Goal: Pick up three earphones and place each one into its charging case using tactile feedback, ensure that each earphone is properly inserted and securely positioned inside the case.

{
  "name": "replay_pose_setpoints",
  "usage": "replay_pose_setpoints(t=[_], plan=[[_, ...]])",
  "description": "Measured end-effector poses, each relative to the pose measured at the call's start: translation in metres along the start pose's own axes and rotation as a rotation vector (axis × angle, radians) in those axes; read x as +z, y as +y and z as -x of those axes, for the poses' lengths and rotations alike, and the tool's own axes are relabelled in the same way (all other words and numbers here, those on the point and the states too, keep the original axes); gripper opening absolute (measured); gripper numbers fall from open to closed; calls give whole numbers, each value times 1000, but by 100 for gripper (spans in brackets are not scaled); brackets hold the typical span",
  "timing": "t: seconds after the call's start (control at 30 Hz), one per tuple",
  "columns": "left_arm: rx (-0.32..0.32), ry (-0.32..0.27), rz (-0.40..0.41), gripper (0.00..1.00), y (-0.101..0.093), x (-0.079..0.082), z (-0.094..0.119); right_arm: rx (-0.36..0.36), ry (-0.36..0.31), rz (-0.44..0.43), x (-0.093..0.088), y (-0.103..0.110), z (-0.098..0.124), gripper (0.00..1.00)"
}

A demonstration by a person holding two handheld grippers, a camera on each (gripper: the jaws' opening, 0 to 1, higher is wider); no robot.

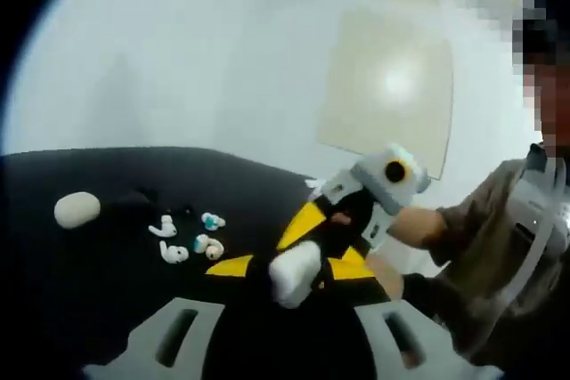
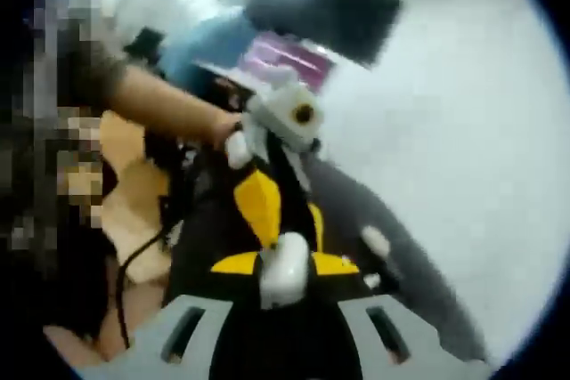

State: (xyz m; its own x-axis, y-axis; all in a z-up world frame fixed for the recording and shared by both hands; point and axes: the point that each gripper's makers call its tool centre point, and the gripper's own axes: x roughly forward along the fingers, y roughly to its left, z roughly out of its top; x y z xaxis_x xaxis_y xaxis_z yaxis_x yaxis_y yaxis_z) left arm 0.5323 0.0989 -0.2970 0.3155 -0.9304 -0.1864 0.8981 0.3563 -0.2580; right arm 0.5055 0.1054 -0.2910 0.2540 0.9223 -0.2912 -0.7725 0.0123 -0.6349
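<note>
A: Looking at the cases first, we see a white charging case (image 1: 295, 275) held up between the two grippers; whether it is open, or holds anything, we cannot tell.

B: Agreed. A second oval white case (image 1: 77, 209) lies shut on the black table (image 1: 107, 264), well apart.

A: The earphones (image 1: 189, 238) lie loose on the table, white, some with teal tips.

B: The right gripper (image 1: 307, 264), yellow-tipped, clamps the case. In the right gripper view the left gripper (image 2: 283, 260) meets that case (image 2: 283, 278) too; its grip we cannot tell.
</note>
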Motion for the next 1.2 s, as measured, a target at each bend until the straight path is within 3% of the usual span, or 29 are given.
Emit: replay_pose_setpoints(t=[0.07, 0.17, 0.27, 0.33, 0.43, 0.5, 0.63, 0.7, 0.83, 0.87, 0.9, 0.97, 1.07, 1.2], plan=[[-20, 14, 2, 22, -3, -3, 1, -1, 25, 77, -2, 1, 1, 20], [-38, 19, -13, 16, -7, -4, 2, -2, 20, 57, -4, -1, 1, 21], [-35, 24, -46, 13, -8, -6, 3, -8, 12, -135, -12, -5, 5, 25], [-34, 27, -54, 13, -8, -6, 3, 24, 17, -286, -22, -3, 10, 27], [-37, 27, -66, 13, -10, -6, 3, 80, -44, -450, -25, 1, 17, 27], [-38, 26, -81, 13, -11, -7, 3, 125, -49, -585, -32, 2, 21, 27], [-38, 24, -102, 13, -14, -7, 3, 135, -108, -747, -34, -12, 24, 25], [-39, 23, -110, 13, -13, -7, 3, 177, -127, -773, -30, -12, 22, 25], [-39, 23, -111, 13, -12, -6, 3, 250, -37, -691, -33, 7, 4, 24], [-38, 22, -113, 13, -12, -6, 3, 250, -7, -657, -37, 10, 0, 19], [-27, 22, -113, 13, -11, -6, 4, 243, -51, -616, -31, 7, -2, 19], [-33, 10, -109, 14, -12, -4, 4, 250, -56, -709, -29, 9, 1, 17], [-41, -24, -92, 16, -12, 3, 6, 244, -67, -670, -28, 10, 6, 17], [-40, -71, -87, 15, -11, 11, 10, 254, -77, -679, -28, 11, 8, 17]])
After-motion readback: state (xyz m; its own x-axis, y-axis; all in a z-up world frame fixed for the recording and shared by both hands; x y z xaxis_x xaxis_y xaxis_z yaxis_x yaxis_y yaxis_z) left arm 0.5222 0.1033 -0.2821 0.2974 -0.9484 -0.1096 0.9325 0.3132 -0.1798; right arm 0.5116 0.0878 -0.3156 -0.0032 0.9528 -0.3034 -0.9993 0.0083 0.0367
